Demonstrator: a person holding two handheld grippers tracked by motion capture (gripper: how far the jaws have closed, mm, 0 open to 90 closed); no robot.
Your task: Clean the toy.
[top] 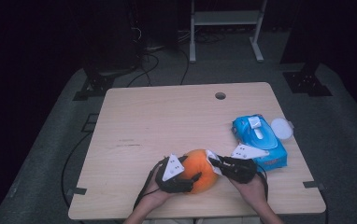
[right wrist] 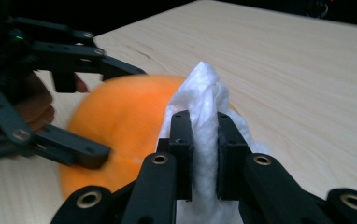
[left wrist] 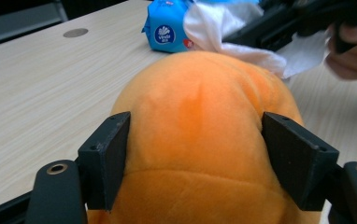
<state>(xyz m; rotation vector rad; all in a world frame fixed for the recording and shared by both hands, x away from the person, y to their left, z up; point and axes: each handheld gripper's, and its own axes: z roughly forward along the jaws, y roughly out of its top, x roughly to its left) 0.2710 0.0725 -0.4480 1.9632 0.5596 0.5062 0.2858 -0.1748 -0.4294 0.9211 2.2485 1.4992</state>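
Step in hand, by judgement: wiping of the orange plush toy (top: 199, 169) with a white wet wipe (right wrist: 203, 100). Toy rested on the wooden table (top: 167, 116), near the front edge, at about 6 o'clock from the table's round hole (top: 220, 95). Left gripper (left wrist: 195, 158) had its jaws set wide around the toy, pads against its flanks, so gripped and steadied. Right gripper (right wrist: 203, 154) was closed tight on the bunched wipe, pressed to the toy at its 3 o'clock side. Blue wipes pack (top: 260, 140) lay at 2 o'clock from the toy. Next move probably called for a gentle rub across the plush, with a firm hold kept. Toy's face and underside hidden; its shape hard to make out.
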